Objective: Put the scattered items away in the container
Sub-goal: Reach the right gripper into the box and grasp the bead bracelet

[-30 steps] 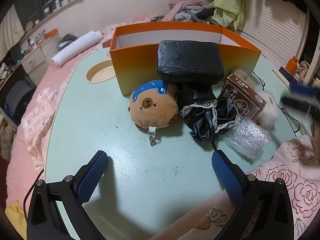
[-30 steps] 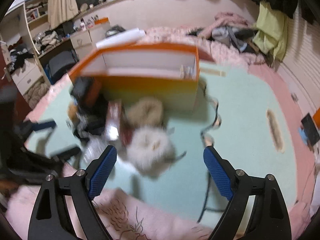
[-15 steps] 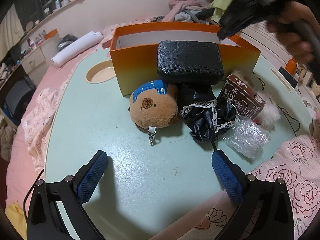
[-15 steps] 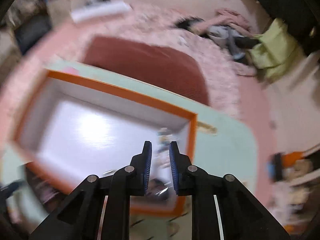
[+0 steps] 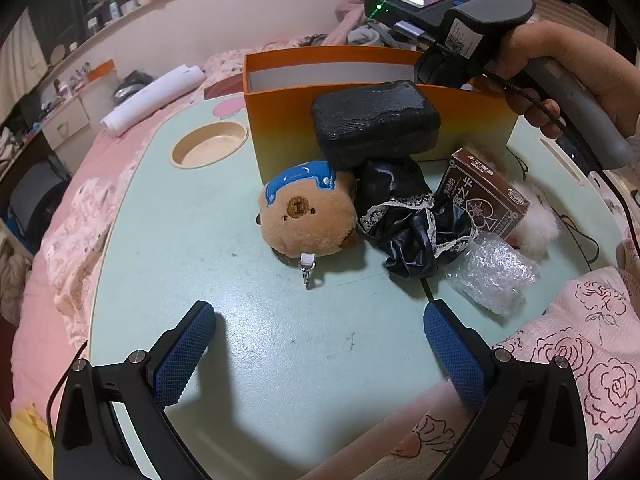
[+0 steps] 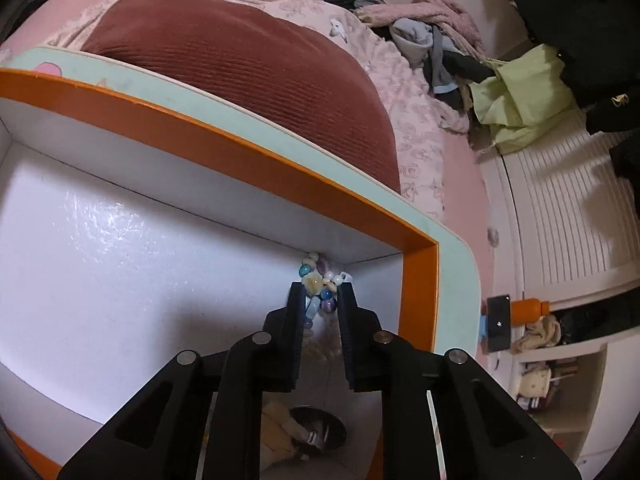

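The orange box (image 5: 280, 136) with a white inside (image 6: 120, 272) stands at the back of the pale green table (image 5: 208, 248). In front of it lie a brown plush with a blue cap (image 5: 306, 218), a black case (image 5: 374, 120), black lace cloth (image 5: 404, 220), a brown card box (image 5: 486, 198), a bubble-wrap bundle (image 5: 494, 276) and white fluff (image 5: 538, 228). My left gripper (image 5: 318, 346) is open and empty, low over the table's near side. My right gripper (image 6: 320, 294) points down into the box's far right corner, its jaws narrowly apart around a string of coloured beads (image 6: 318, 286).
A round cup recess (image 5: 209, 149) sits in the table left of the box. A paper roll (image 5: 154, 96) lies on the pink bed behind. A black cable (image 5: 576, 236) runs along the table's right side. A furry keyring (image 6: 296, 430) lies in the box under my right gripper.
My right gripper swung from the table's right side up over the box, closed, and now points into its corner with the jaws slightly parted. The left gripper has not moved.
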`<move>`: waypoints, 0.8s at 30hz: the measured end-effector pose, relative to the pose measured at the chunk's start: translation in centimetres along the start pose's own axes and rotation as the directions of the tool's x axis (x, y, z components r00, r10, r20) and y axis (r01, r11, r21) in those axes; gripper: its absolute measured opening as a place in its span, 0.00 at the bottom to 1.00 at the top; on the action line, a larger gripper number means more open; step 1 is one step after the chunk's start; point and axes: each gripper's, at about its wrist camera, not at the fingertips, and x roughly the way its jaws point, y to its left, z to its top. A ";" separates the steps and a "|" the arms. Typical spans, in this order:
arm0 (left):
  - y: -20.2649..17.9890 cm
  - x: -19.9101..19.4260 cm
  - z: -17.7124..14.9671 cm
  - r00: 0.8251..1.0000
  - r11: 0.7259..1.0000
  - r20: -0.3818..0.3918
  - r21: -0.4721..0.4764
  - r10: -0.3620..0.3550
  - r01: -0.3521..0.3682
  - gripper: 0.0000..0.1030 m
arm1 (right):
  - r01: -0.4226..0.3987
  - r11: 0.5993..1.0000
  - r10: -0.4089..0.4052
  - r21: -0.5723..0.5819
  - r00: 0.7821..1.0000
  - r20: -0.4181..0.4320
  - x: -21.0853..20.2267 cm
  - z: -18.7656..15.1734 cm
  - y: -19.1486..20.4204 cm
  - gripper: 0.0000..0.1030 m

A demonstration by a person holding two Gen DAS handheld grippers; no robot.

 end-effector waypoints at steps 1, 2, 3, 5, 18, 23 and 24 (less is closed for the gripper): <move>0.0 0.0 0.0 1.000 1.000 0.000 0.000 0.000 0.000 1.00 | -0.016 1.000 0.016 0.010 1.000 0.008 -0.1 -0.1 -0.2 0.14; 0.0 0.0 0.0 1.000 1.000 0.000 0.000 0.000 0.000 1.00 | -0.037 0.999 0.036 0.024 0.999 0.017 -0.2 -0.1 -0.5 0.13; 0.0 0.0 0.0 1.000 1.000 0.000 0.000 0.000 0.000 1.00 | -0.061 0.997 0.060 0.040 0.998 0.035 -0.5 0.0 -0.7 0.02; 0.0 0.0 0.0 1.000 1.000 0.000 0.000 0.000 0.000 1.00 | -0.143 0.987 0.134 0.079 0.985 0.108 -2.3 -0.5 -1.9 0.00; 0.0 0.0 -0.1 1.000 1.000 0.000 0.000 0.000 0.000 1.00 | -0.618 0.785 0.555 0.055 0.739 0.382 -12.0 -10.8 -7.2 0.00; 0.3 0.2 0.0 1.000 1.000 0.001 0.000 0.000 0.000 1.00 | -0.598 0.796 0.539 0.093 0.770 0.341 -10.4 -9.3 -7.8 0.04; 0.3 0.2 0.0 1.000 1.000 0.001 0.000 -0.001 0.001 1.00 | -0.574 0.813 0.521 0.102 0.793 0.315 -9.7 -7.7 -7.8 0.12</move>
